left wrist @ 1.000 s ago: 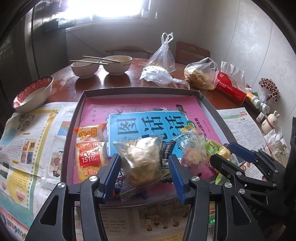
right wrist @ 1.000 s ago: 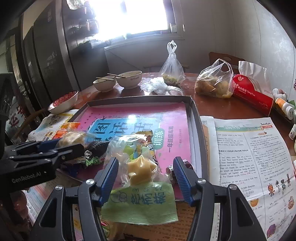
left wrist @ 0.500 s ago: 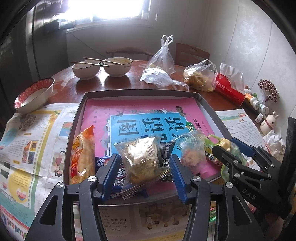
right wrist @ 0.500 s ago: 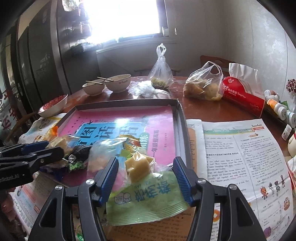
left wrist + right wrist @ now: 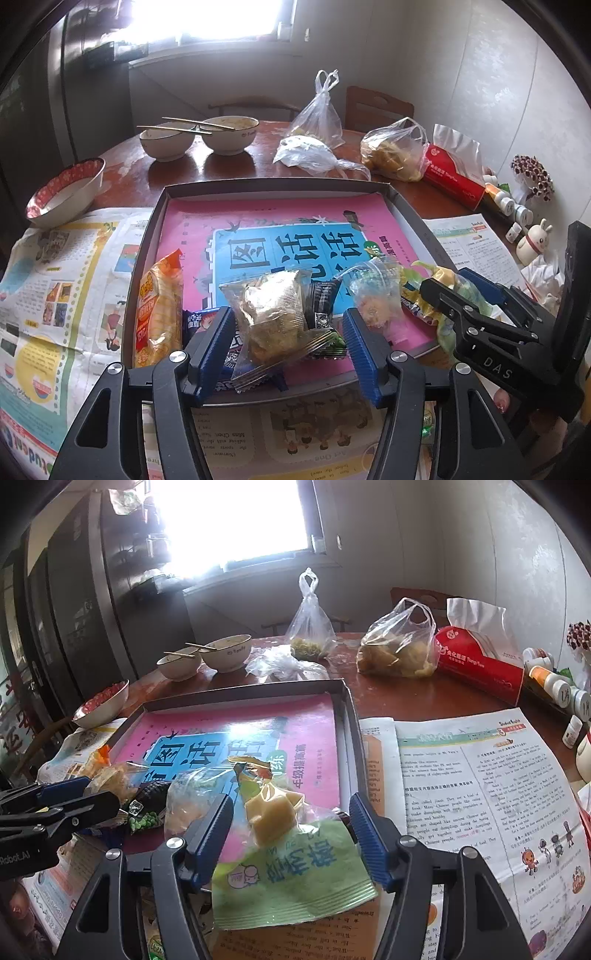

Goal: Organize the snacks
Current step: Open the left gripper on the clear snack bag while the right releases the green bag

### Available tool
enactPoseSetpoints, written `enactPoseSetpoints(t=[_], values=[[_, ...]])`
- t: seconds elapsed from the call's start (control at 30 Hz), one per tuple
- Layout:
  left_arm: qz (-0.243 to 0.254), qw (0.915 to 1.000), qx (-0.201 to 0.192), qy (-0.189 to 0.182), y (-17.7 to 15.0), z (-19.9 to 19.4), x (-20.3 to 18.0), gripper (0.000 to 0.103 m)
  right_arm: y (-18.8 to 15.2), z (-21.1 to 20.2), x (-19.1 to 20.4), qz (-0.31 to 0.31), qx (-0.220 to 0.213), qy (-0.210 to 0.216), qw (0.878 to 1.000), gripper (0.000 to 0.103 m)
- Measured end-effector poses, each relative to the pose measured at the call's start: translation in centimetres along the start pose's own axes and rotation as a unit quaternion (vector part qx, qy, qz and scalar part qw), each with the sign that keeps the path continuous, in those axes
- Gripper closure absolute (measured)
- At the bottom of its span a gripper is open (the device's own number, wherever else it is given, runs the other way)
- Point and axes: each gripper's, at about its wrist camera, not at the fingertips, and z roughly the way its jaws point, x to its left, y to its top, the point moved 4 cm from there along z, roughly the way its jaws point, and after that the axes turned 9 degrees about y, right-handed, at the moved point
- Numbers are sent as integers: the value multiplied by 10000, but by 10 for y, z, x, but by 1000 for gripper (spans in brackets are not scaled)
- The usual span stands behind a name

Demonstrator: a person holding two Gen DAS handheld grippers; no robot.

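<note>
Both jaws just opened: left gripper (image 5: pixel 288 347) astride clear snack packet (image 5: pixel 271 317), right gripper (image 5: pixel 291 834) astride green packet (image 5: pixel 291 878), pads clear; back straight out, don't snag wrappers.

Pink-and-blue book (image 5: pixel 280 236), green packet (image 5: pixel 291 875), orange packet (image 5: pixel 157 314).

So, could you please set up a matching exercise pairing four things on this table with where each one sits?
Things:
1. green packet
2. orange packet
3. red tissue pack
4. chopsticks

Places:
A. across the two white bowls
B. on the bare table beyond the newspaper, near the wall
C. between the right tongs, over the tray's near edge
D. against the tray's left wall

Pairs: 1-C, 2-D, 3-B, 4-A
</note>
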Motion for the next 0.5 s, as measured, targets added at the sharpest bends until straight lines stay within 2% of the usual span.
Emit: enactPoseSetpoints(t=[0.37,0.5], values=[[-5,10000,-45,-62,0,-5,-1,40,3,-10,6,-118,-107,-1,9999,29],[-19,9999,-91,-64,0,-9,0,30,5,-16,10,-173,-176,9,9997,25]])
